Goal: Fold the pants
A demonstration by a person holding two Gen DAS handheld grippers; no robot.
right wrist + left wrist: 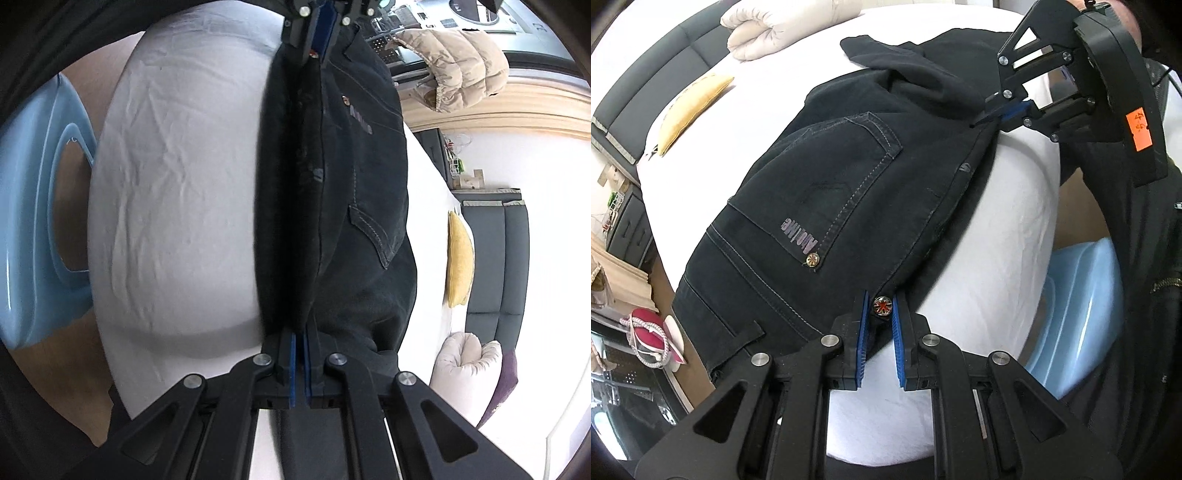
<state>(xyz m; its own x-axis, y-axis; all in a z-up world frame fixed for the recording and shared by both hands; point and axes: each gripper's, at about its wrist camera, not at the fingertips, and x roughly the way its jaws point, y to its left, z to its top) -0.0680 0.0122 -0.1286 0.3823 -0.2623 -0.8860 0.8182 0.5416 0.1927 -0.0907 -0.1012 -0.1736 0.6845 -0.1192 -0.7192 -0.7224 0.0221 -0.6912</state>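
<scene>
Black jeans [827, 206] lie bunched on the white bed, back pocket up, near the bed's edge. My left gripper [881, 314] holds the waistband corner at a red-and-gold stud button [882, 306], its blue pads on either side of the cloth. My right gripper [1001, 114] shows at the top right of the left wrist view, pinching the other end of the waistband. In the right wrist view the right gripper [301, 343] is shut on the jeans' [332, 184] edge, and the left gripper [321, 44] holds the far end. The waistband is stretched between them.
White bed sheet [990, 229]. A yellow pillow [690, 110] and a folded cream duvet [768, 33] lie further up the bed. A light blue plastic stool [1075, 306] stands beside the bed. Dark headboard [646, 96] at left. Beige jacket [454, 66] hangs beyond.
</scene>
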